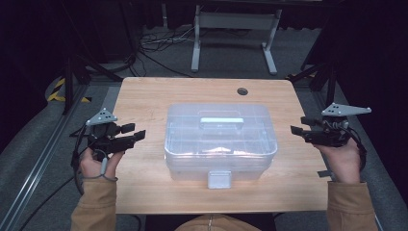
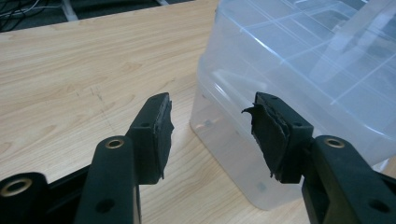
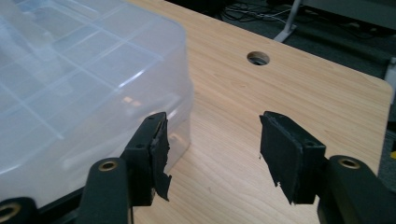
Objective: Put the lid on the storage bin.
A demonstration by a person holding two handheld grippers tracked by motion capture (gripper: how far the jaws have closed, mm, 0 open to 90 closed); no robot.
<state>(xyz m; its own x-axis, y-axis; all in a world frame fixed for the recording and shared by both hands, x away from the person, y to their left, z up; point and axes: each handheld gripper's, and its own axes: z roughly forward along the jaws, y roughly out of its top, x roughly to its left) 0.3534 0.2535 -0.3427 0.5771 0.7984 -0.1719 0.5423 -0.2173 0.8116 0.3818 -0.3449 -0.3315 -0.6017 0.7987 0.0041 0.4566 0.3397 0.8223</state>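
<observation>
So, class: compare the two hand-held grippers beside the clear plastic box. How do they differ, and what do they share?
The left hand-held gripper sits over the table's left edge, while the right hand-held gripper hangs just off the right edge. The left one is nearer the clear plastic box; the right stands farther off. Both are open, hold nothing, and point inward at the box.

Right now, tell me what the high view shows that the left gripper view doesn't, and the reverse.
High view alone: both hands, the right gripper off the box's right end, the box's handle, its front latch, the table's round hole.

Left gripper view alone: the torn, ragged pads up close, with nothing between the open jaws.

Shared: the clear plastic box, the wooden table, the left gripper beside the box.
</observation>
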